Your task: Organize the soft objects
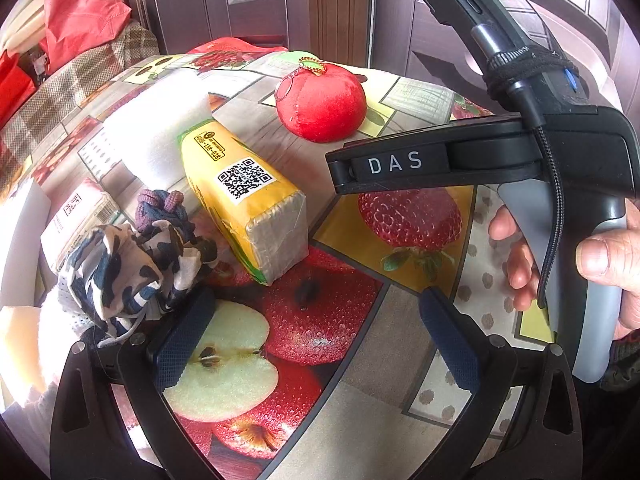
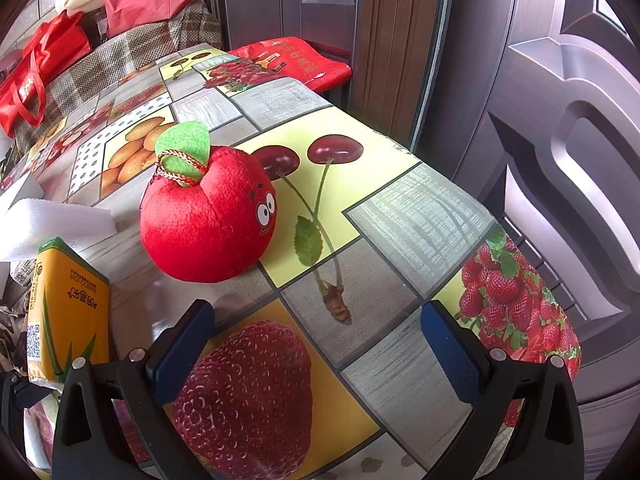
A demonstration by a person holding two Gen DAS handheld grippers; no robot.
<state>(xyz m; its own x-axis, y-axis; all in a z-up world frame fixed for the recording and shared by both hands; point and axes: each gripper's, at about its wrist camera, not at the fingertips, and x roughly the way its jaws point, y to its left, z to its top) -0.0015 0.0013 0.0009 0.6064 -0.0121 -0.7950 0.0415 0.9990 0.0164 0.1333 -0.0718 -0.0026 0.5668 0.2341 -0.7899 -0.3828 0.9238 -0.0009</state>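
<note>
A: From where does my left wrist camera look?
B: Low over the fruit-print tablecloth (image 1: 400, 364), facing the doors.
A: And my right?
B: Nearer the red plush apple (image 2: 208, 216); both share it (image 1: 320, 100).

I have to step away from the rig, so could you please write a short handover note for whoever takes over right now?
Left gripper: open, empty, low over the tablecloth.
Right gripper: open, empty, aimed towards the plush apple; a hand holds its handle.
Things: the plush apple sits alone on the tablecloth. The yellow tissue pack lies beside the white foam block. The patterned cloth bundle and knotted rope toy sit just ahead of the left gripper's left finger.
Done: nothing looks gathered.
Left: probably pick up the apple with the right gripper, then group the soft items.
</note>
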